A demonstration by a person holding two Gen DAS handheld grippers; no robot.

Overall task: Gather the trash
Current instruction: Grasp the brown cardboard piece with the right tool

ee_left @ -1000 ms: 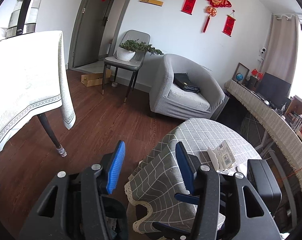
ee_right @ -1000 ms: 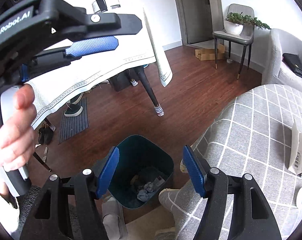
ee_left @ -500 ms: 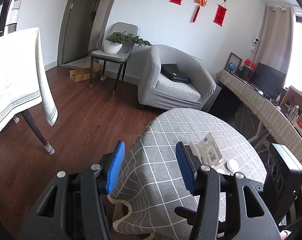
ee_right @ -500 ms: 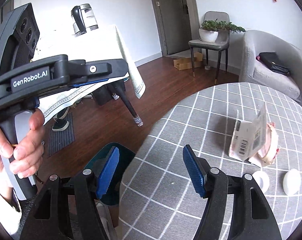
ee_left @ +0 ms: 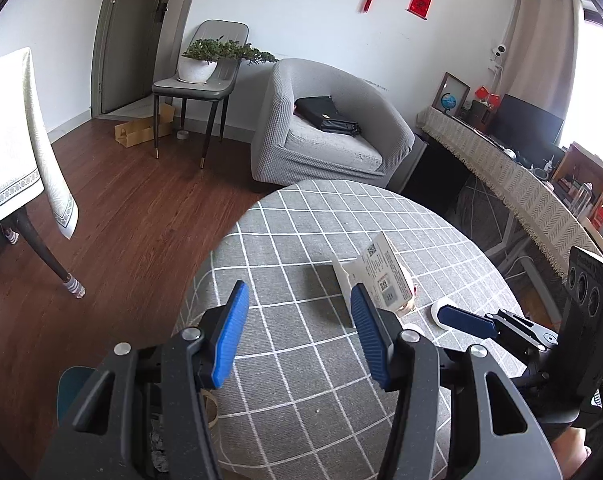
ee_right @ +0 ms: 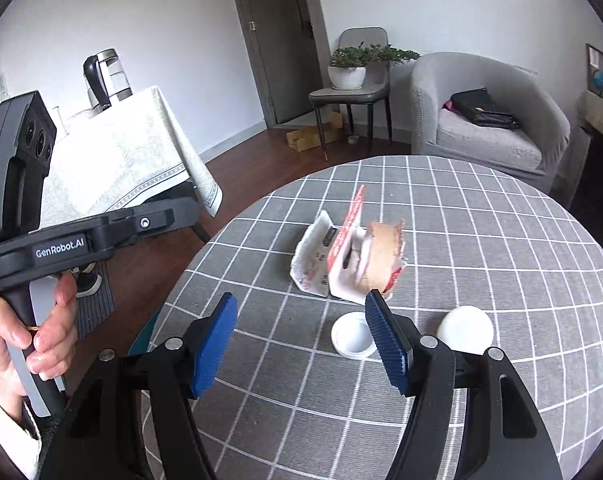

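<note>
"GenRobot.AI" stands in white letters on the dark side of my left gripper [ee_right: 169,216]; the torn carton [ee_left: 383,276] carries printed codes and fine print too small for me to read

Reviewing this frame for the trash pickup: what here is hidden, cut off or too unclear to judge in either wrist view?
- Trash bin: left wrist view, only a teal sliver; gripper body hides the rest and its contents.
- Torn packaging: right wrist view, its print is too small to read.
- Open white lid: right wrist view, partly behind the right gripper's finger.
- Left gripper: right wrist view, fingertips hidden side-on; jaws judged only from its own view.
</note>
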